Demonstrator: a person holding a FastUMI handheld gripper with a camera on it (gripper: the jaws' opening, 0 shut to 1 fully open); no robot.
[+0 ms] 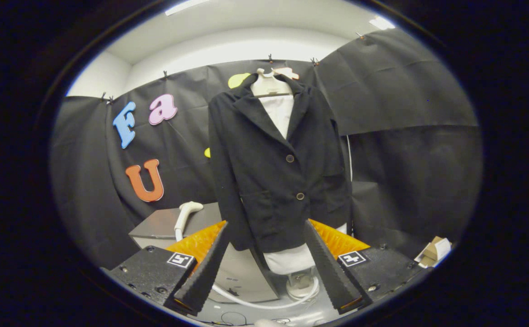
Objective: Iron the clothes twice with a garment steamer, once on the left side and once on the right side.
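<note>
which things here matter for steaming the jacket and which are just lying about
For the job:
- black jacket on a white mannequin, beyond the gripper
- steamer head, standing left of the jacket
- white hose, on the floor
- gripper, open, holding nothing

Lying about:
- cardboard and paper scraps at the right
- grey box behind the steamer head

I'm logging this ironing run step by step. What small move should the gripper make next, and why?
Probably swing toward the steamer handle ahead of the left finger, beside the jacket. The gripper is open with nothing between its fingers, and the handle stands unheld on the grey unit, its hose trailing below. No pass looks possible until it is gripped.
</note>
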